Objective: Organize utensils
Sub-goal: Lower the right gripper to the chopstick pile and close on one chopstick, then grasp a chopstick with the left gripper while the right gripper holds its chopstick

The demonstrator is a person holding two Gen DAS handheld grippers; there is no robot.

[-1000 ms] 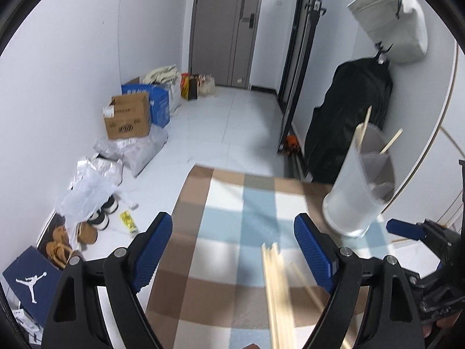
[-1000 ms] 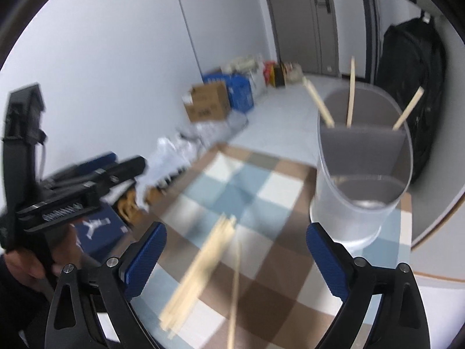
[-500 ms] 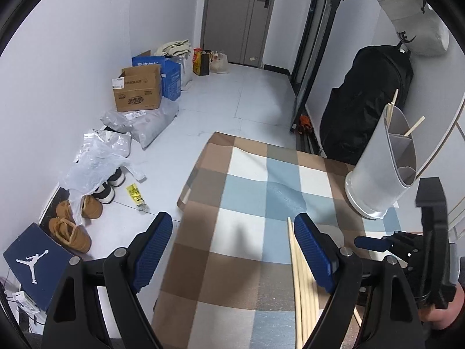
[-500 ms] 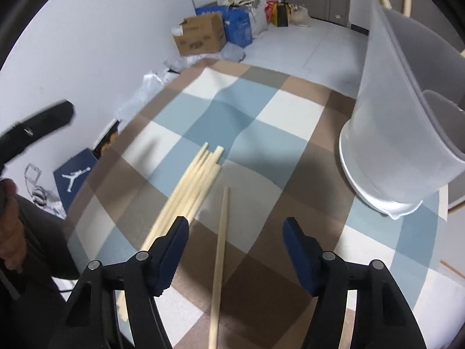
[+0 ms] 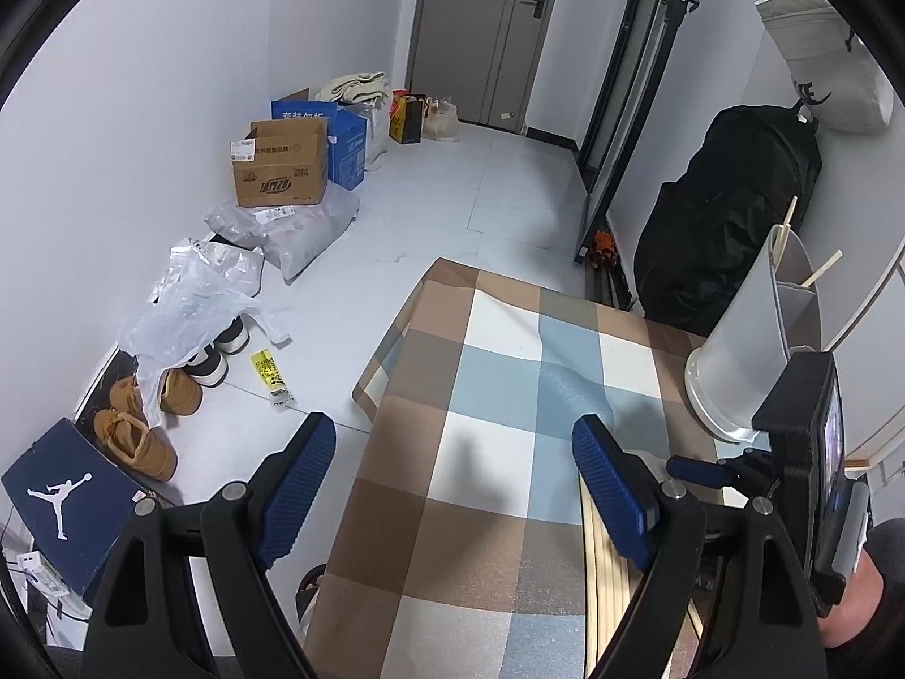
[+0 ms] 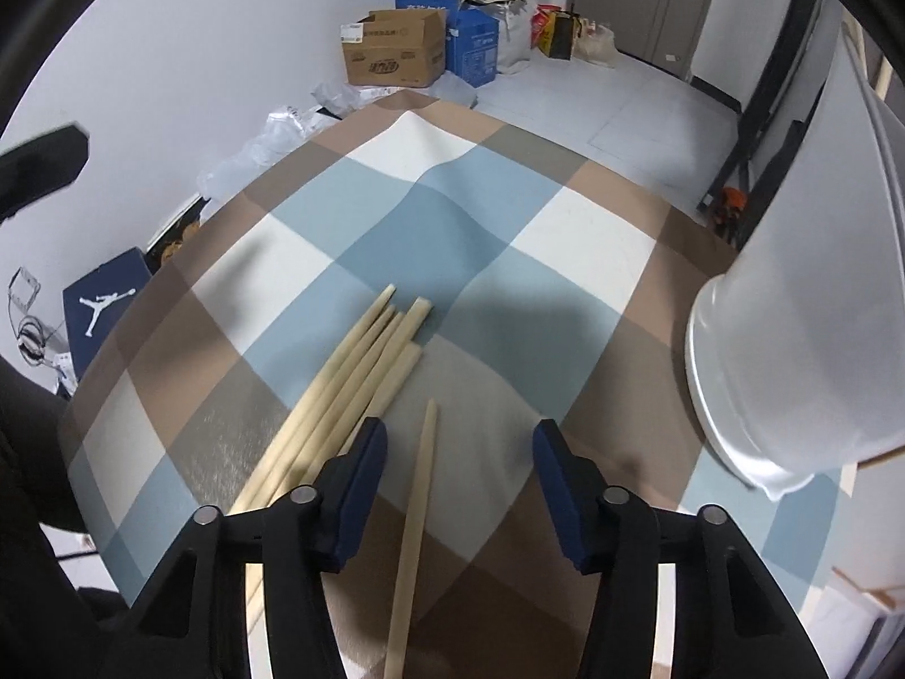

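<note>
Task is judged partly done: a few chopsticks (image 5: 785, 232) are seen already standing in the divided white utensil holder (image 5: 746, 351), which sits at about 3 o'clock on the checked tablecloth (image 5: 509, 373) in the left wrist view. Still to be moved are a bundle of loose chopsticks (image 6: 350, 385) lying on the cloth and one single chopstick (image 6: 418, 503) just beside it, apart from the bundle. The right gripper (image 6: 459, 475) is held low over the cloth, jaws apart and empty, with the single chopstick lying between them at 6 o'clock and the bundle passing under the left finger at about 8 o'clock; the holder is seen at 3 o'clock in that view. The left gripper (image 5: 452, 486) is held above the cloth with jaws wide apart, nothing between them; the bundle is partly hidden behind its right finger. Against the frame half a second earlier, the right gripper is noted as lower and closer to the single chopstick, and its jaws now straddle the stick. The left view is found little changed, slightly raised. No chopstick is gripped yet.
</note>
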